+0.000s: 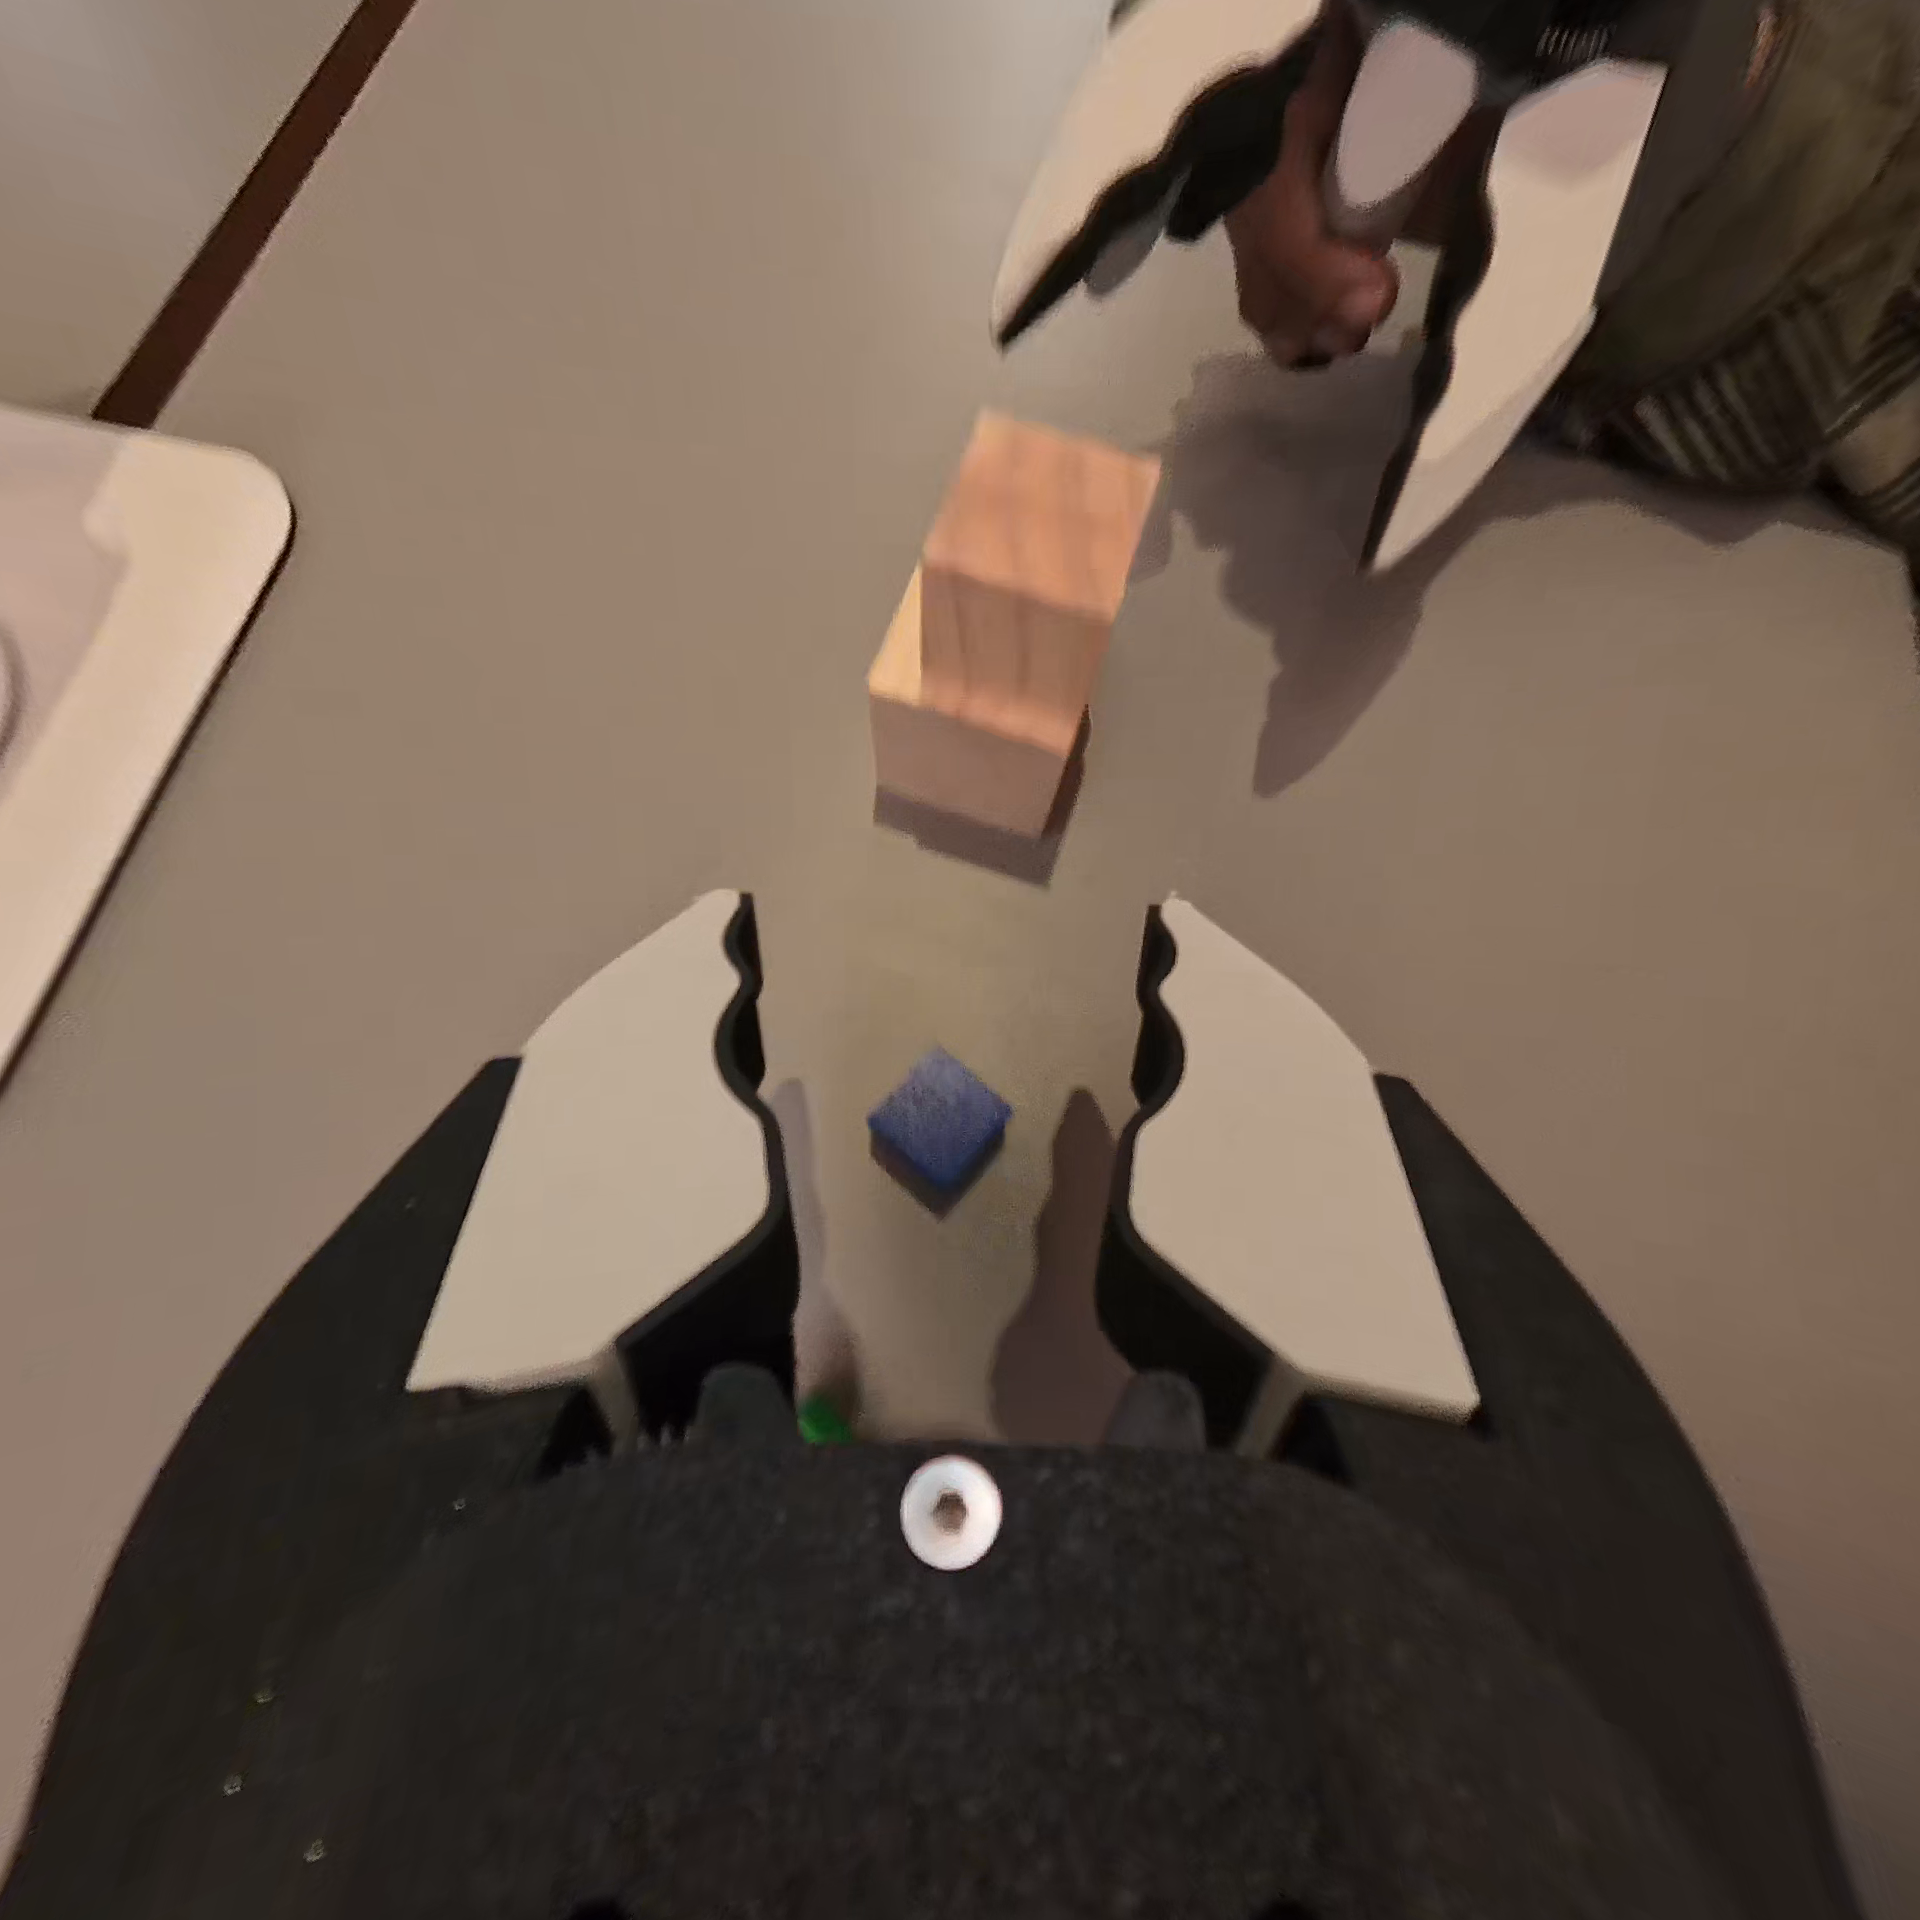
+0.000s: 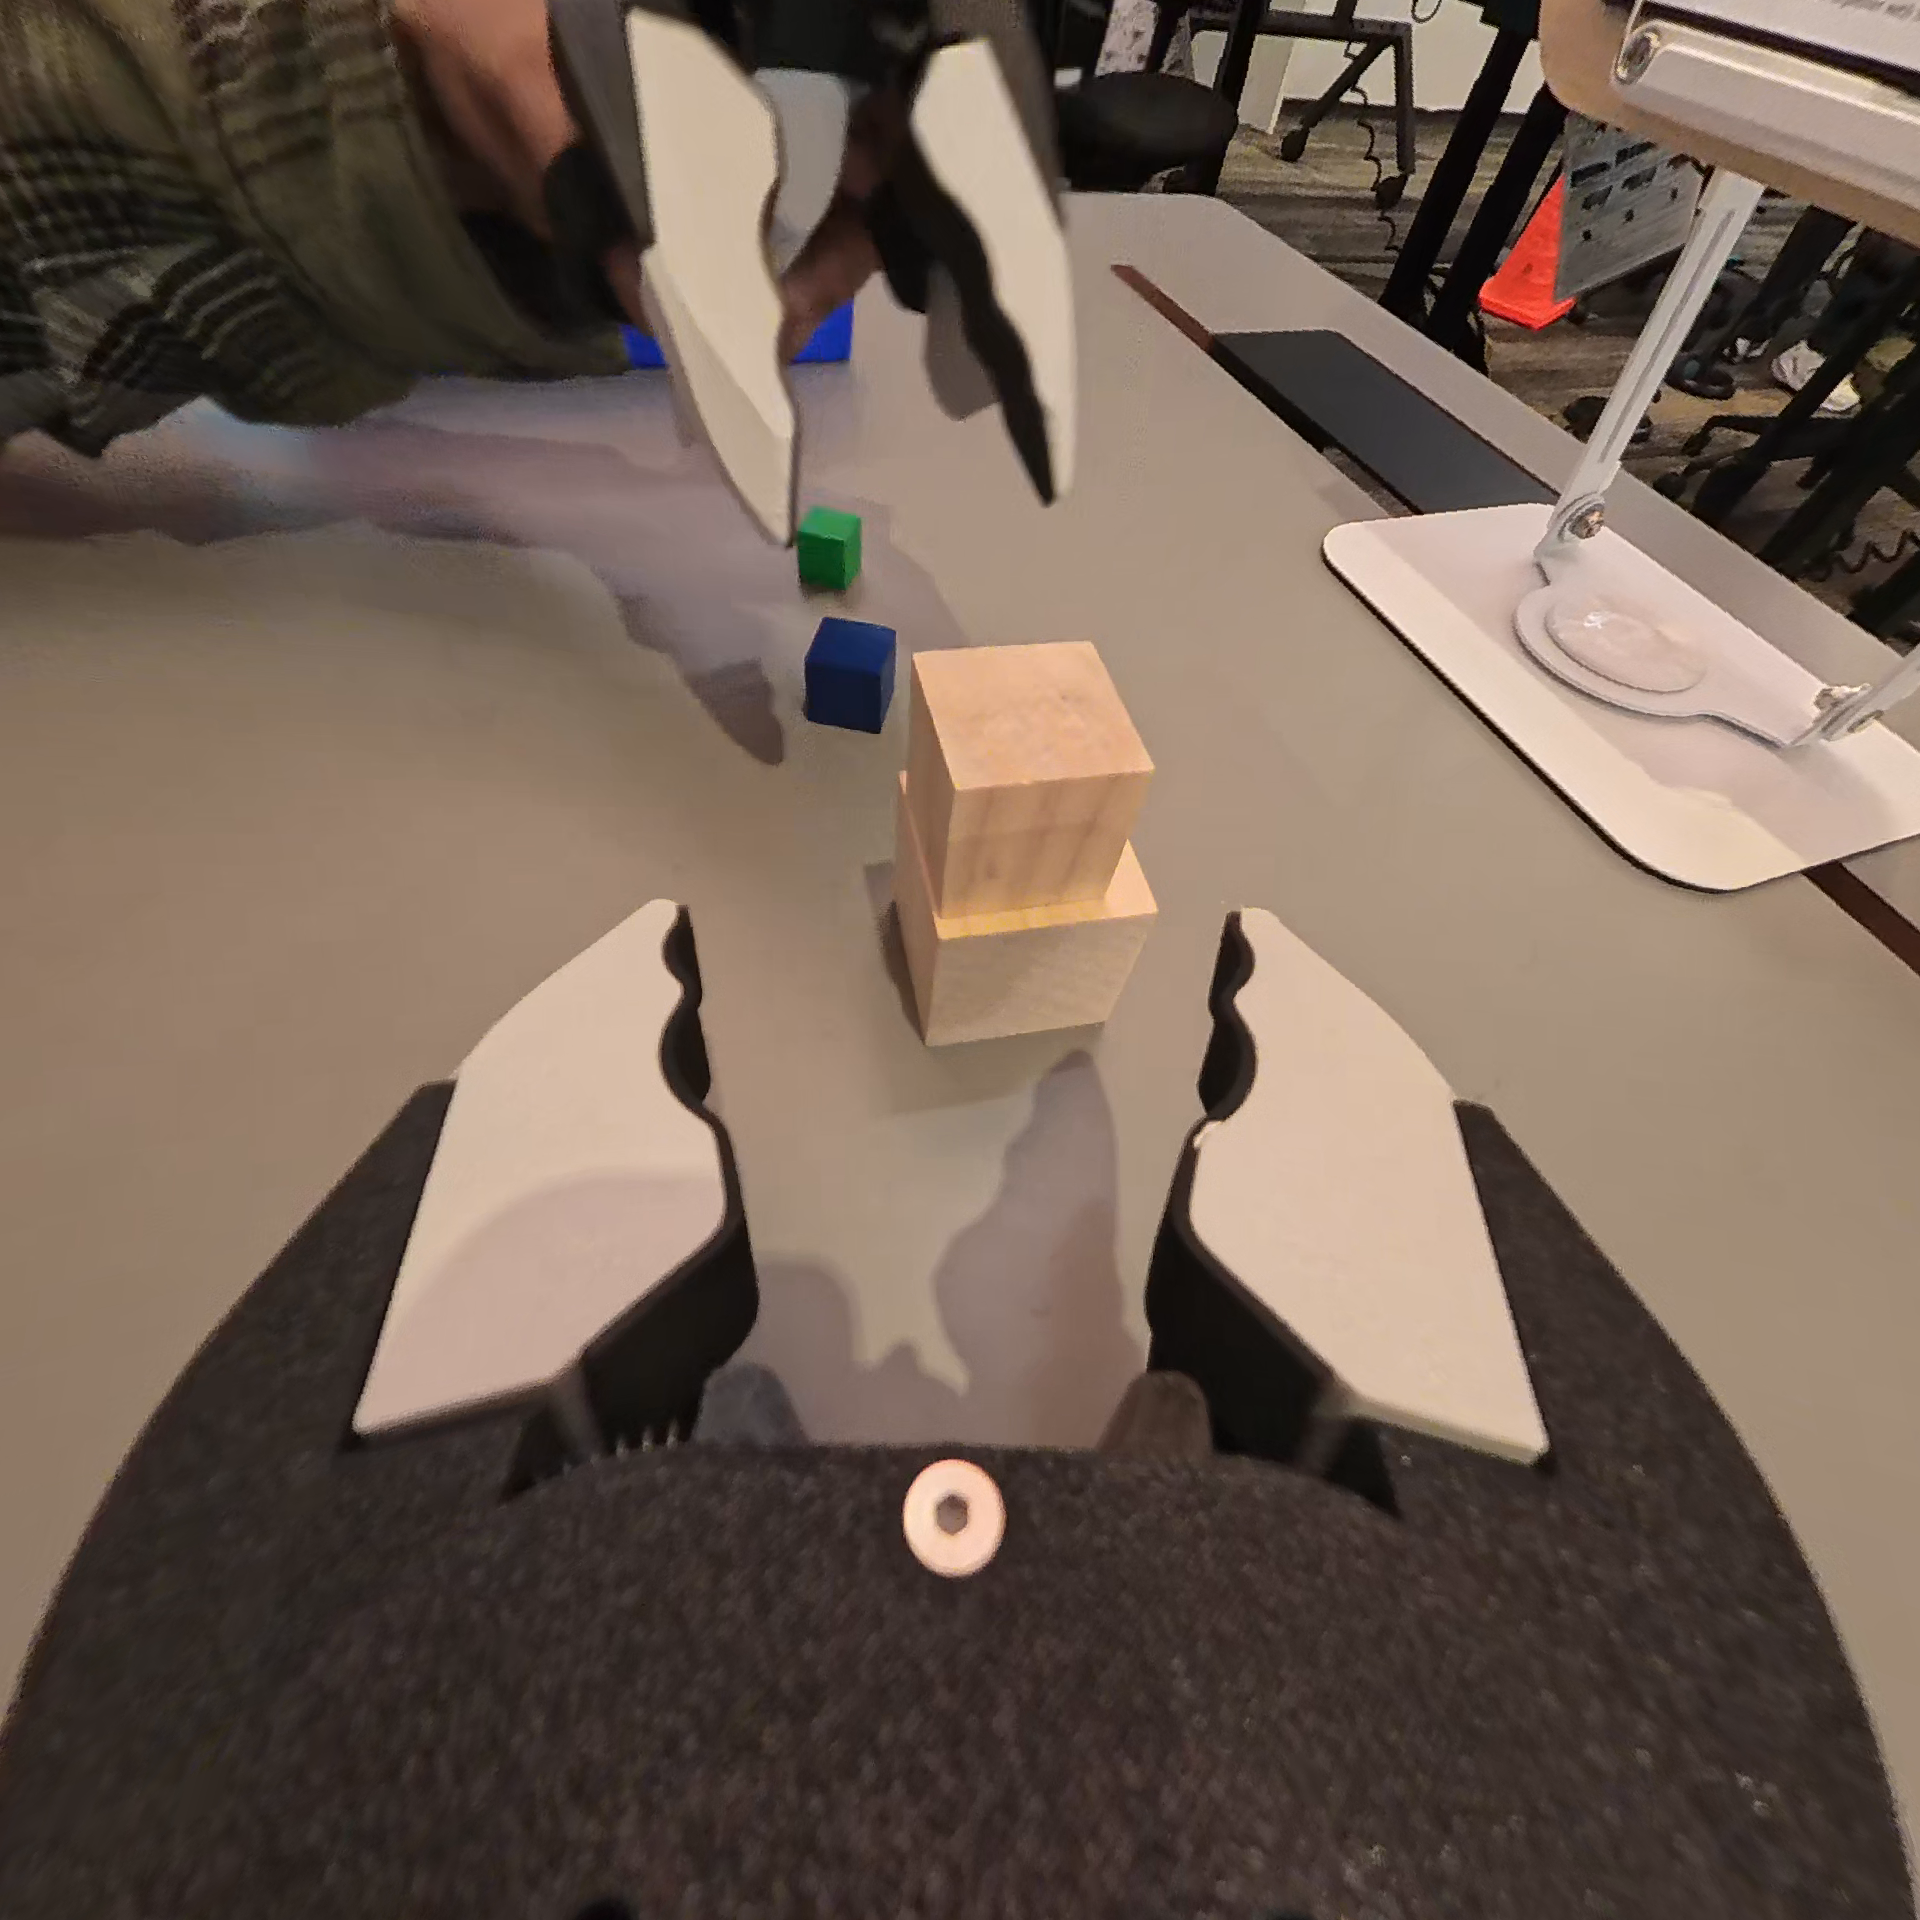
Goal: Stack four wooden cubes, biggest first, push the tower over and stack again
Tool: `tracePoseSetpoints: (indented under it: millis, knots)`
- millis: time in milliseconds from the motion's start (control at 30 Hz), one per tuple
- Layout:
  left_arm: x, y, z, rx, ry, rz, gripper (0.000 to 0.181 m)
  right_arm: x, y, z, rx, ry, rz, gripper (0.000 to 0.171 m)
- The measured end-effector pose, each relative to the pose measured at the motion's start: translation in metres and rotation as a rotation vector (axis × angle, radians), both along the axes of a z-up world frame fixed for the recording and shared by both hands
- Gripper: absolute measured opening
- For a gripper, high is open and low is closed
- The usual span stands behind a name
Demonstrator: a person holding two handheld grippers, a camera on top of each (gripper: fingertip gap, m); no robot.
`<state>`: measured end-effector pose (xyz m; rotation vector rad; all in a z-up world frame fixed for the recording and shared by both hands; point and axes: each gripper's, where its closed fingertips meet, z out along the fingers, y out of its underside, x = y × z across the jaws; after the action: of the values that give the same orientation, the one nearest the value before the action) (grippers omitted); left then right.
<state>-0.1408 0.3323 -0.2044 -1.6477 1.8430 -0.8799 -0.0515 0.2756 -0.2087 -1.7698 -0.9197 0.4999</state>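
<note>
Two plain wooden cubes are stacked on the grey table: a smaller cube (image 2: pixel 1023 758) sits on a bigger cube (image 2: pixel 1023 961). The stack also shows in the left wrist view (image 1: pixel 1013 623). A small blue cube (image 1: pixel 938 1127) lies on the table below the gap of my left gripper (image 1: pixel 948 912), which is open and empty above it. A smaller green cube (image 2: pixel 829 548) lies just past the blue cube (image 2: pixel 850 673). My right gripper (image 2: pixel 956 920) is open and empty, just short of the stack. The left gripper (image 2: pixel 914 514) hangs over the two coloured cubes.
A white stand base (image 2: pixel 1558 665) with a metal arm stands at the right, and shows in the left wrist view (image 1: pixel 135 582). A black pad (image 2: pixel 1371 405) lies near the far edge. A blue block (image 2: pixel 831 338) sits behind the left gripper. A sleeve (image 2: pixel 208 229) reaches over the table's left. My hands' fingertips stand some 12 centimeters from each other. The small blue cube (image 1: pixel 938 1127) is closer to my left gripper, around 6 centimeters from its tips; the right tips are 15 centimeters off.
</note>
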Motion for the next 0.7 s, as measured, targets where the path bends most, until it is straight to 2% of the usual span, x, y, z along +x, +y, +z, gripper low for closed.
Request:
tracePoseSetpoints:
  millis: [100,200,433,700]
  knots:
    - [-0.025,-0.007,-0.02,0.041,0.021,0.027,0.067,-0.002,-0.001,0.001,0.006,0.001,0.008,0.093]
    - [-0.036,-0.008,-0.035,0.072,0.066,-0.018,0.065,-0.006,-0.002,0.0,0.006,0.0,0.024,0.092]
    - [-0.039,0.002,-0.047,0.079,0.143,-0.191,0.058,-0.01,-0.005,0.0,0.013,0.014,0.056,0.091]
    - [-0.036,0.011,-0.064,0.112,0.207,-0.253,0.058,-0.007,-0.004,-0.001,0.01,0.014,0.05,0.091]
